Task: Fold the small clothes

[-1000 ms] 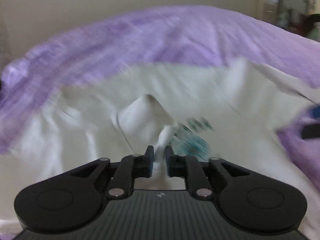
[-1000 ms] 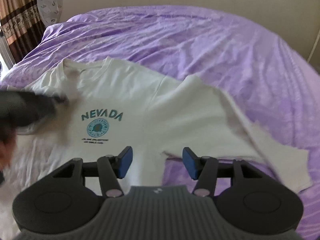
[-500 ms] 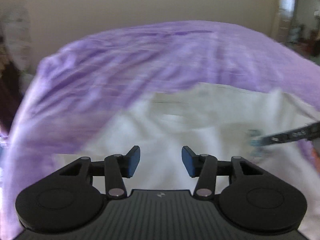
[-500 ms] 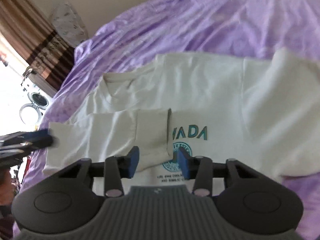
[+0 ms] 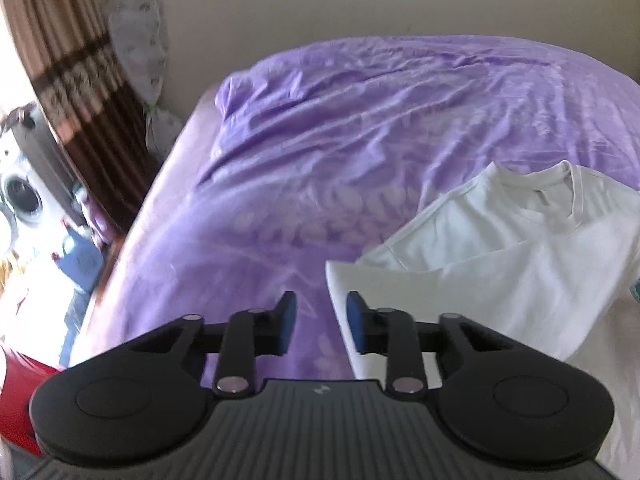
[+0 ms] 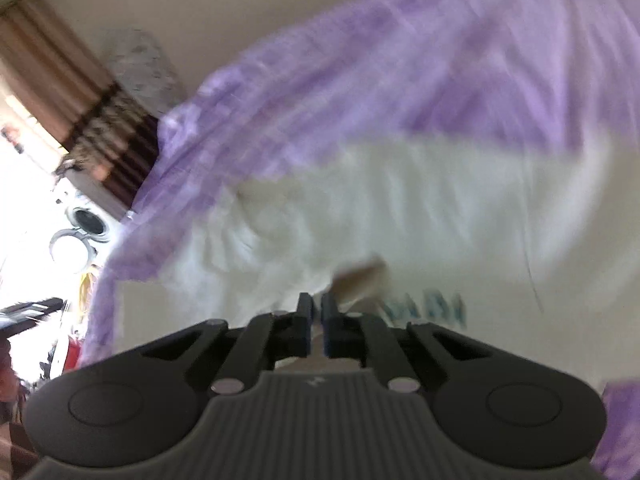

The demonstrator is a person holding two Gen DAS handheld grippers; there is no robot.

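Observation:
A white T-shirt (image 5: 500, 252) lies on the purple bedsheet (image 5: 360, 120), neckline (image 5: 560, 196) at the far side and one sleeve folded in over the chest. My left gripper (image 5: 320, 308) hovers at the shirt's left edge. Its jaws are closing, the cloth's edge lies between them by the right finger, and the pads do not press it. The right wrist view is blurred. There my right gripper (image 6: 317, 308) is shut on a raised fold of the T-shirt (image 6: 400, 208), just left of the teal print (image 6: 424, 308).
The bed's left edge drops off beside a striped brown curtain (image 5: 68, 80) and a washing machine (image 5: 20, 200). A pale patterned cushion (image 5: 140, 52) leans on the wall behind. Purple sheet (image 6: 440, 60) stretches far beyond the shirt.
My left gripper let go of the pinched cloth, opened, swung left to the shirt's edge and has narrowed. My right gripper moved left over the folded sleeve and shut on it.

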